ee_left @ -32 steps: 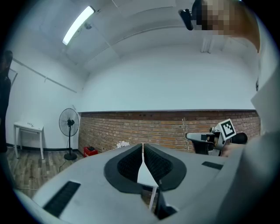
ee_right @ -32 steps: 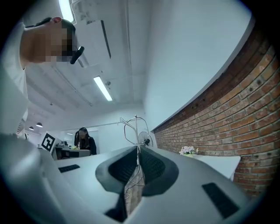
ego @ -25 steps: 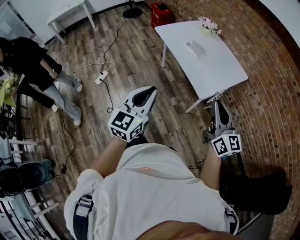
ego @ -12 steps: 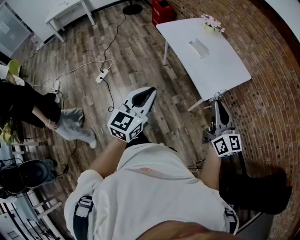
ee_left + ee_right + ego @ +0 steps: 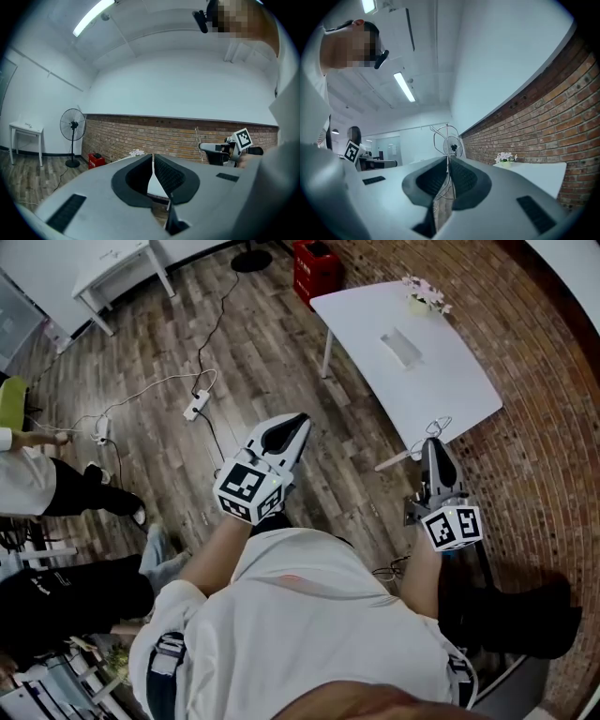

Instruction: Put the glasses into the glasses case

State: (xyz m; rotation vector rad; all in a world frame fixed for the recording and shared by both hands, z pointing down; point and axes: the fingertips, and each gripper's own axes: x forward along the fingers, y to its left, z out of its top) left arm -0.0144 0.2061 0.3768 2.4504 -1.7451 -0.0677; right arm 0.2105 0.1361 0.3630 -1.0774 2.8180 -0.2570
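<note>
Left gripper, seen from the head view, is held out over the wooden floor, with its marker cube near the person's chest. To its right, the right gripper points at the near edge of the white table, and the thin wire glasses stick out past its tips. The glasses case lies further off on the tabletop, well apart from the glasses. A small pot of flowers stands at the far end. A red box sits on the floor beyond the table.

From the left gripper view, the left gripper has its dark pads pressed together at the tips with nothing between them. A standing fan is off to the left, by the brick wall.

From the right gripper view, the right gripper is clamped on the glasses. Their wire rims stand up above the jaws. The flowers and the table are to the right.
</note>
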